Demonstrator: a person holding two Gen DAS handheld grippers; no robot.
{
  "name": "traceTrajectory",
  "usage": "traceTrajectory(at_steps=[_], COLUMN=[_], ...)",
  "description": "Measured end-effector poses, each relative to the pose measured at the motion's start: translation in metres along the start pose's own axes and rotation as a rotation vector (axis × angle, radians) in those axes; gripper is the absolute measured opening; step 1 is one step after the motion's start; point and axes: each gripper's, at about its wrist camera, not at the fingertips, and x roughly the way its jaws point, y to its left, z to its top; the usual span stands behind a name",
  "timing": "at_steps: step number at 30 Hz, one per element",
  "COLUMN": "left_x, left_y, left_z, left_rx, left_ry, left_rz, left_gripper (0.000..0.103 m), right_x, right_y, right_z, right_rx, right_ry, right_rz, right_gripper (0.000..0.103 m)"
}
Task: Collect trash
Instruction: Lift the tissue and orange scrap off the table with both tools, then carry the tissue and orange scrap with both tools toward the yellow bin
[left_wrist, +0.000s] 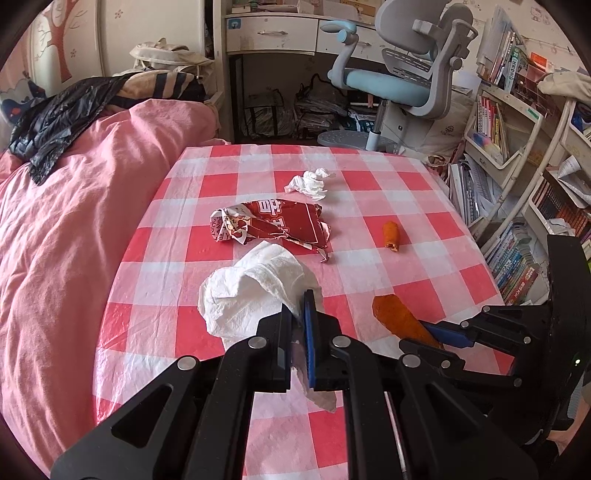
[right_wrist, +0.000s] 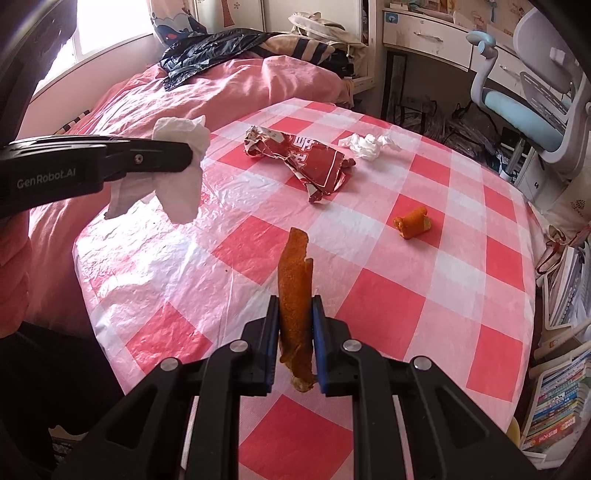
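My left gripper (left_wrist: 297, 306) is shut on a crumpled white paper towel (left_wrist: 243, 295) and holds it above the red-and-white checked table (left_wrist: 406, 273); it also shows in the right wrist view (right_wrist: 181, 162). My right gripper (right_wrist: 294, 302) is shut on a long orange peel strip (right_wrist: 293, 280), also visible in the left wrist view (left_wrist: 399, 317). A crumpled red snack wrapper (left_wrist: 269, 221) (right_wrist: 306, 158), a small white tissue wad (left_wrist: 308, 181) (right_wrist: 367, 146) and a short orange peel piece (left_wrist: 391, 234) (right_wrist: 412, 221) lie on the table.
A pink-covered bed (left_wrist: 66, 221) with a black plastic bag (left_wrist: 55, 122) lies left of the table. A grey-blue desk chair (left_wrist: 399, 74) and desk stand beyond it. Shelves full of books (left_wrist: 517, 184) crowd the right side.
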Motion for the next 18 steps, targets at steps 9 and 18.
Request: traceTrajectory(at_steps=[9,18], left_x=[-0.006,-0.009], left_y=[-0.006,0.011], left_z=[0.0,0.005], left_rx=[0.027,-0.039], left_ry=[-0.023,-0.035], left_rz=[-0.007,-0.071], left_gripper=[0.006,0.006], right_x=[0.0,-0.005], right_y=[0.003,0.001], right_z=[-0.001,-0.001], right_rx=[-0.013,-0.012], right_ry=[-0.005,-0.024], right_rz=[0.002,-0.006], right_gripper=[0.018,0.018])
